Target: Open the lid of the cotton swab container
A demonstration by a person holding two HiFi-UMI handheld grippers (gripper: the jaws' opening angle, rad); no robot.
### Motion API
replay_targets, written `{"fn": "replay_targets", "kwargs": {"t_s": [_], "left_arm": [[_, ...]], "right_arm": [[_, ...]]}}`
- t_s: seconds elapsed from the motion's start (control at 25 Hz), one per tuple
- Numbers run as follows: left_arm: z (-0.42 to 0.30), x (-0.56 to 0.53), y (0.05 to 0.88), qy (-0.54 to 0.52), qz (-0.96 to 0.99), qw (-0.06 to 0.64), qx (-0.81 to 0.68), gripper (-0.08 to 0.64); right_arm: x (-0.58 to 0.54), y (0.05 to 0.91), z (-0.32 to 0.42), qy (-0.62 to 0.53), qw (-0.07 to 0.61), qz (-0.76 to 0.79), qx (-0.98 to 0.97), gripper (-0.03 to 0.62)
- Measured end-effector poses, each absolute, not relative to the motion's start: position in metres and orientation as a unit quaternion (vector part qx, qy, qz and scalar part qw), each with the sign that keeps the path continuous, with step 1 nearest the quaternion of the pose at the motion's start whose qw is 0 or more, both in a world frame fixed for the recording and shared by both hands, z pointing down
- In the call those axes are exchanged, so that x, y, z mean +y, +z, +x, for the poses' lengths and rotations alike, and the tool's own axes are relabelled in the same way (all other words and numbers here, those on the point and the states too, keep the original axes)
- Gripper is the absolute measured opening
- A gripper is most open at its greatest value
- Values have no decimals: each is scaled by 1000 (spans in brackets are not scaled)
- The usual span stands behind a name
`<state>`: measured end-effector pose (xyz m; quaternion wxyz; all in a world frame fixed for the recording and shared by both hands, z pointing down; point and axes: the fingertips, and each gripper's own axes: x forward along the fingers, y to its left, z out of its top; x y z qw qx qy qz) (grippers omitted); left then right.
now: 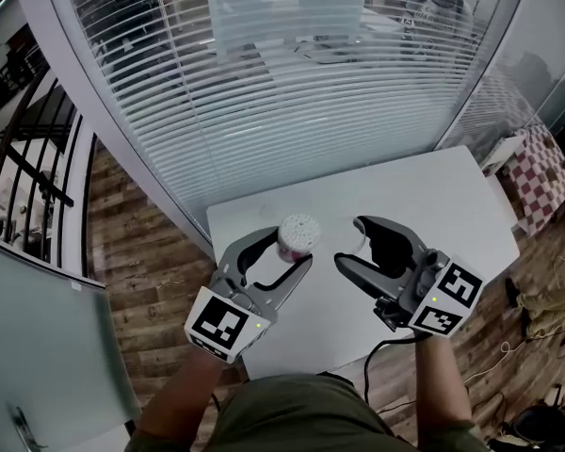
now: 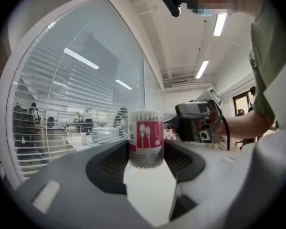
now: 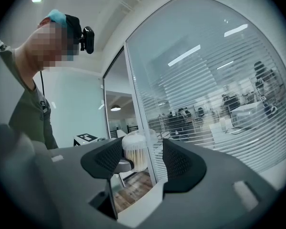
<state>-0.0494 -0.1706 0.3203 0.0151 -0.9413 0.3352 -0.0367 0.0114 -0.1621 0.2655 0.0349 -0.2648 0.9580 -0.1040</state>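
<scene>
1 cotton swab container (image 1: 298,234) stands upright on the white table (image 1: 433,196), lid on, with 2 grippers beside it. The left gripper (image 1: 287,250) has its jaws spread wide with the container between the pads; whether they press on it I cannot tell. The right gripper (image 1: 347,241) is just beside the container, its jaws wide apart and holding nothing.

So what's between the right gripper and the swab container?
Nothing: only a stretch of bare table separates the right gripper from the container, as the head view shows.
</scene>
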Motion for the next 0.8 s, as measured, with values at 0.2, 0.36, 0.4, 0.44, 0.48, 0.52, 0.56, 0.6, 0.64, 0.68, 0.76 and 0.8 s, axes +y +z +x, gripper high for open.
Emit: {"fn": "replay_targets", "kwargs": {"t_s": [0.2,0.36,0.4,0.44,0.48,0.52,0.56,0.6,0.64,0.68,0.76,0.8], "left_arm": [[-49,-166,313,-34,-941,20,337,238],[-50,-164,312,-33,-941,17,337,238],[-49,-163,312,-33,-941,18,337,238],[-50,-163,314,-33,-941,17,337,238],[-50,-163,315,-33,-941,17,337,238],[-50,-163,315,-33,-941,17,336,238],[-49,-162,312,-32,-941,17,335,238],[-49,-162,310,-31,-942,16,335,238],[-48,-161,309,-29,-942,15,334,238],[-48,-161,308,-29,-942,14,334,238],[-47,-159,308,-29,-942,14,333,238],[-47,-158,308,-29,-943,14,333,238]], "right_arm": [[-151,272,23,-111,35,-271,955,277],[-143,276,33,-120,37,-279,952,276],[-142,279,34,-122,36,-281,951,276],[-141,281,36,-125,36,-283,950,276],[-140,283,38,-128,35,-286,949,276],[-140,286,39,-131,34,-289,948,275],[-140,288,40,-134,34,-293,946,275],[-140,290,42,-137,33,-297,944,273],[-140,293,43,-139,32,-301,943,233],[-139,295,44,-140,31,-304,942,222],[-137,298,45,-142,30,-306,941,221],[-135,298,45,-143,29,-306,941,221]]}}
